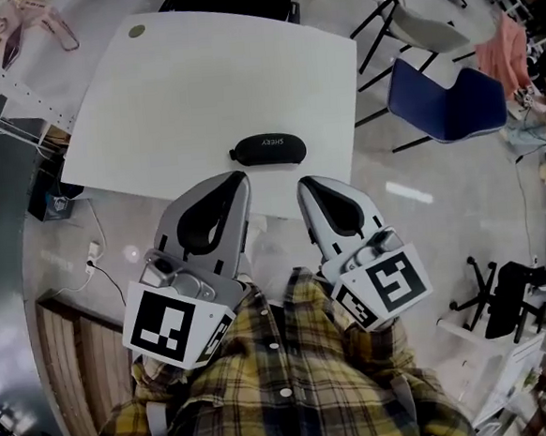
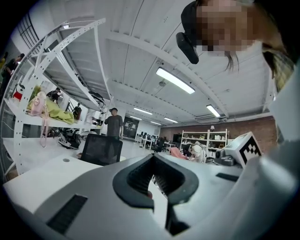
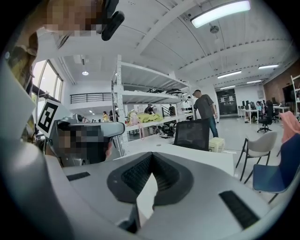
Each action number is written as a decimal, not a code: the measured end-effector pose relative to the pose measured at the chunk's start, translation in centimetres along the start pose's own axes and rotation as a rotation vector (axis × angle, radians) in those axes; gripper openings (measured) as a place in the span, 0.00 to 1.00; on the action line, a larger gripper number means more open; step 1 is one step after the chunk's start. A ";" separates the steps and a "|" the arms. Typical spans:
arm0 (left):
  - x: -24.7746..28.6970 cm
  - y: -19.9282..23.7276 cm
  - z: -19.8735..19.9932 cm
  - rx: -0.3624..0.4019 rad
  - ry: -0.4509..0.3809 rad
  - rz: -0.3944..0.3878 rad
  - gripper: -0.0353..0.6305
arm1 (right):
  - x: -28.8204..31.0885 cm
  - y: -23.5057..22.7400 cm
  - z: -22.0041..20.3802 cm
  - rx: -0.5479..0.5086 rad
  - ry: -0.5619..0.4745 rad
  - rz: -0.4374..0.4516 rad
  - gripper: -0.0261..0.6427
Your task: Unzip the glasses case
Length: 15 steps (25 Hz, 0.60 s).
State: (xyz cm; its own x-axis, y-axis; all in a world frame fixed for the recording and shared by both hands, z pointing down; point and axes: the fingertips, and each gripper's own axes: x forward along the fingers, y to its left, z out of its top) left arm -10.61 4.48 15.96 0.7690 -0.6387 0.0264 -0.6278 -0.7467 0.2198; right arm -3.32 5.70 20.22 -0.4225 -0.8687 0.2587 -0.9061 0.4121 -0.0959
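Now we are holding both claws side by side at the near edge of the white bench (image 1: 197, 87). The left claw (image 1: 240, 179) is sitting pinched together with nothing in it, and the right claw (image 1: 304, 184) is likewise sitting closed and empty. The black glasses case (image 1: 267, 148) is lying closed on the bench, just beyond the two claw tips, touching neither.

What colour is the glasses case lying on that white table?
Black; the head view shows the glasses case best.
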 end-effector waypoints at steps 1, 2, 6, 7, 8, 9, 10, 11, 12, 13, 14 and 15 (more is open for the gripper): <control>1.2 0.4 0.3 0.001 0.002 -0.002 0.06 | 0.6 -1.0 0.5 0.000 0.000 0.000 0.04; 2.5 0.7 0.5 0.001 0.005 -0.006 0.06 | 1.3 -2.1 0.8 0.001 0.002 0.000 0.04; 7.4 1.9 1.2 -0.011 0.018 -0.024 0.06 | 3.6 -6.6 1.9 0.012 0.016 0.000 0.04; 8.5 2.2 1.3 -0.009 0.020 -0.023 0.06 | 4.1 -7.6 2.0 0.015 0.019 -0.001 0.04; 9.5 2.5 1.3 -0.008 0.024 -0.022 0.06 | 4.5 -8.6 2.1 0.018 0.023 0.000 0.04; 10.4 2.8 1.3 -0.009 0.029 -0.021 0.06 | 4.9 -9.4 2.1 0.021 0.028 0.000 0.04; 11.2 3.0 1.2 -0.012 0.036 -0.023 0.06 | 5.3 -10.1 2.1 0.024 0.034 0.001 0.04; 12.0 3.0 1.1 -0.016 0.044 -0.028 0.06 | 5.5 -10.8 2.1 0.026 0.040 -0.001 0.04; 12.6 3.1 1.0 -0.020 0.052 -0.033 0.06 | 5.8 -11.4 2.1 0.028 0.046 -0.003 0.04; 13.3 3.1 0.9 -0.021 0.059 -0.040 0.06 | 6.0 -12.0 2.1 0.030 0.051 -0.007 0.04; 13.9 3.1 0.8 -0.022 0.066 -0.047 0.06 | 6.2 -12.5 2.0 0.034 0.055 -0.012 0.04; 14.4 3.1 0.7 -0.022 0.073 -0.054 0.06 | 6.3 -12.9 2.0 0.040 0.059 -0.016 0.04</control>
State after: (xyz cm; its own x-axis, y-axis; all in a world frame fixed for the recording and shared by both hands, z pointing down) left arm -1.55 -7.19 16.35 0.8089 -0.5818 0.0847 -0.5830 -0.7750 0.2441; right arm 5.63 -5.65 21.21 -0.4069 -0.8567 0.3170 -0.9134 0.3861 -0.1293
